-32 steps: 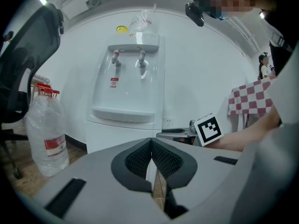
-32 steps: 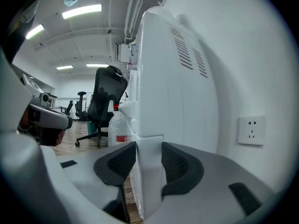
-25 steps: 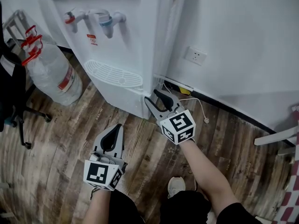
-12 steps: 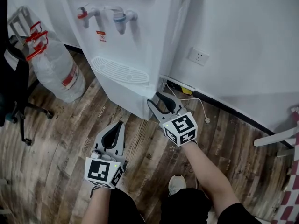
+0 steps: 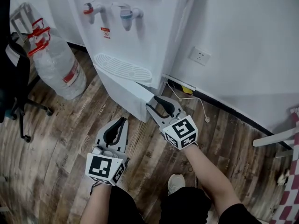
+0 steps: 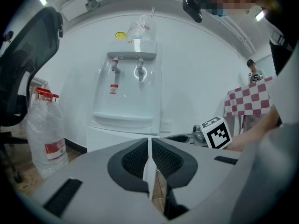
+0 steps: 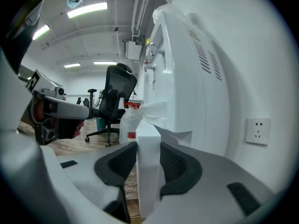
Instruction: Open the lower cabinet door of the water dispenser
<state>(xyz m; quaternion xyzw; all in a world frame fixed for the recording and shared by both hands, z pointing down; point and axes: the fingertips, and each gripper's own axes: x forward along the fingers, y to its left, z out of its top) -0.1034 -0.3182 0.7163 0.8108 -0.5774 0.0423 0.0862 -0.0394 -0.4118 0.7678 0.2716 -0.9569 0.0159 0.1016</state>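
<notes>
Jaws of the left tool point(image 5: 122, 122) meet, empty, above the wooden floor point(image 5: 70, 139). Beyond, the right tool point(image 5: 156, 105) clamps the free edge of the lower cabinet door point(image 5: 127, 96), now swung slightly out from the water dispenser point(image 5: 149, 27); a second ago it sat flush.

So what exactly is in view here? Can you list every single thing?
white water dispenser: one, white, against the wall
red tap: one, red, dispenser front
blue tap: one, blue, beside the red tap
white lower cabinet door: one, white, ajar at the dispenser's base
clear plastic water bottle: one, clear with red handle, on the floor left of the dispenser
black office chair: one, black, far left
white wall socket: one, white, wall right of the dispenser
white cable: one, white, floor below the socket
wooden plank floor: brown, throughout
checked cloth: one, red and white, right edge
left gripper: one, grey, shut, empty
right gripper: one, grey, shut on the door's edge
</notes>
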